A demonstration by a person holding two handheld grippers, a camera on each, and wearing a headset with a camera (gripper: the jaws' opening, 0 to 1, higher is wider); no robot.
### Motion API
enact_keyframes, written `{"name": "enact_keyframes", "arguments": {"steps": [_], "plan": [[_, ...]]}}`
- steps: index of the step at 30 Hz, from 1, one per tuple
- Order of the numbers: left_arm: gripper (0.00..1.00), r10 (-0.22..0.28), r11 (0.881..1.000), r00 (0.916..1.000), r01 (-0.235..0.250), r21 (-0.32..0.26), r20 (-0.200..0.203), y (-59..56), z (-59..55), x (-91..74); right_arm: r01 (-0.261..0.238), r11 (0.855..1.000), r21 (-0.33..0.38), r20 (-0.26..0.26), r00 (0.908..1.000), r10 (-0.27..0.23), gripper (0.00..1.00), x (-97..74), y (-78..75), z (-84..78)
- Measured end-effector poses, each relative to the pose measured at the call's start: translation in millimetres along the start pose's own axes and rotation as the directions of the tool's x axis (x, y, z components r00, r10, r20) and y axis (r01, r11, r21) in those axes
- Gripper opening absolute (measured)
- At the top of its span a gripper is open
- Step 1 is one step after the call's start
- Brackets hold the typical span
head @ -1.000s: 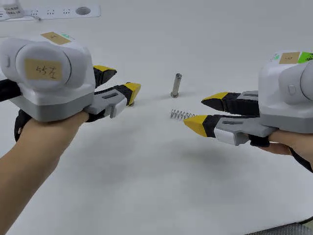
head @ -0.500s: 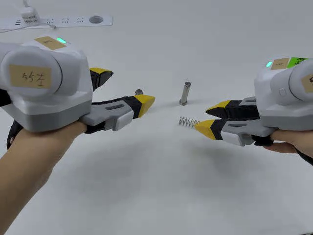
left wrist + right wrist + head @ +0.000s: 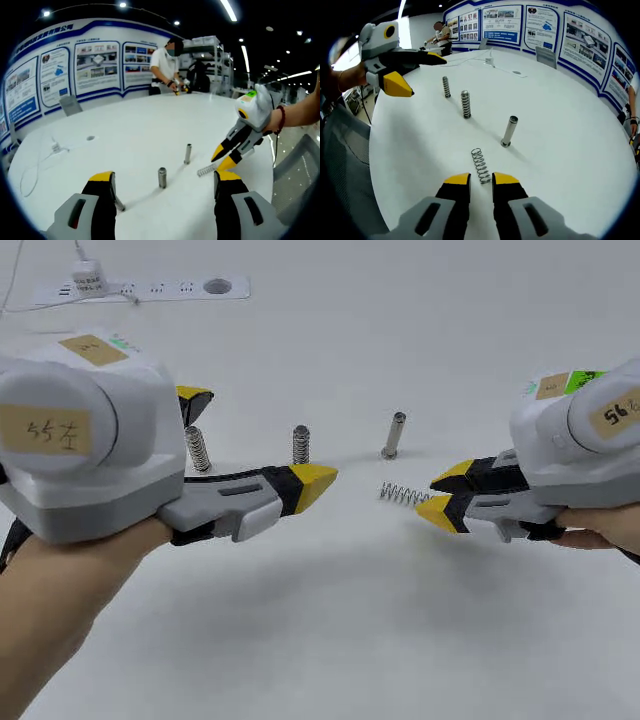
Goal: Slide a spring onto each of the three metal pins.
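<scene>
A silver coil spring (image 3: 403, 494) lies loose on the white table (image 3: 330, 640) in the head view, near a bare upright metal pin (image 3: 394, 435). A spring-covered middle pin (image 3: 301, 444) and a spring-covered end pin (image 3: 198, 448) stand nearby. The left gripper (image 3: 268, 434) has its jaws spread wide.

In the left gripper view, the silver coil spring (image 3: 206, 170) lies just before the right gripper (image 3: 226, 156).

In the right gripper view, the right gripper (image 3: 481, 179) has its jaws slightly parted, with the spring's near end in the gap, not pinched.

Bench: broad glossy white tabletop (image 3: 330, 640) | far edge: flat white power strip (image 3: 150, 288), cable attached | wall: curved white display wall with blue-framed panels (image 3: 95, 62) | seat: grey chair (image 3: 70, 105) by the wall | ceiling: dark, with long bright strip lights (image 3: 230, 10)
</scene>
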State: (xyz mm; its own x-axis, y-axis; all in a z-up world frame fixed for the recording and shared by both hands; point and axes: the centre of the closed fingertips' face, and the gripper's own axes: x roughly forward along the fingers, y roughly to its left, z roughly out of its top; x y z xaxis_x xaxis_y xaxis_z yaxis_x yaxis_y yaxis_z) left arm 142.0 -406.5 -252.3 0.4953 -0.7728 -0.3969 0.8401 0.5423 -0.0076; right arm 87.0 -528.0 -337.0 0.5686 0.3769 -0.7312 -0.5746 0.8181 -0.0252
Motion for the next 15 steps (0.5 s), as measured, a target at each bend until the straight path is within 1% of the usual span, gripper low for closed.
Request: {"name": "enact_keyframes", "arguments": {"steps": [8, 12, 15], "plan": [[0.92, 0.042, 0.999, 0.9991, -0.042, -0.013, 0.005, 6.5, -1.1, -8.3, -0.003, 1.0, -0.022, -0.022, 0.9998, 0.003, 0.16, 4.2, -2.5, -4.4], [0.97, 0.055, 0.998, 0.9985, -0.055, -0.019, 0.004, 8.5, -2.2, -11.0, -0.008, 0.999, -0.031, -0.027, 0.9996, 0.007, 0.15, 6.3, -2.8, -5.4], [0.99, 0.062, 0.998, 0.9981, -0.062, -0.025, 0.0, 10.0, -4.0, -13.1, -0.01, 0.999, -0.034, -0.034, 0.9994, 0.009, 0.15, 7.7, -3.2, -6.6]]}}
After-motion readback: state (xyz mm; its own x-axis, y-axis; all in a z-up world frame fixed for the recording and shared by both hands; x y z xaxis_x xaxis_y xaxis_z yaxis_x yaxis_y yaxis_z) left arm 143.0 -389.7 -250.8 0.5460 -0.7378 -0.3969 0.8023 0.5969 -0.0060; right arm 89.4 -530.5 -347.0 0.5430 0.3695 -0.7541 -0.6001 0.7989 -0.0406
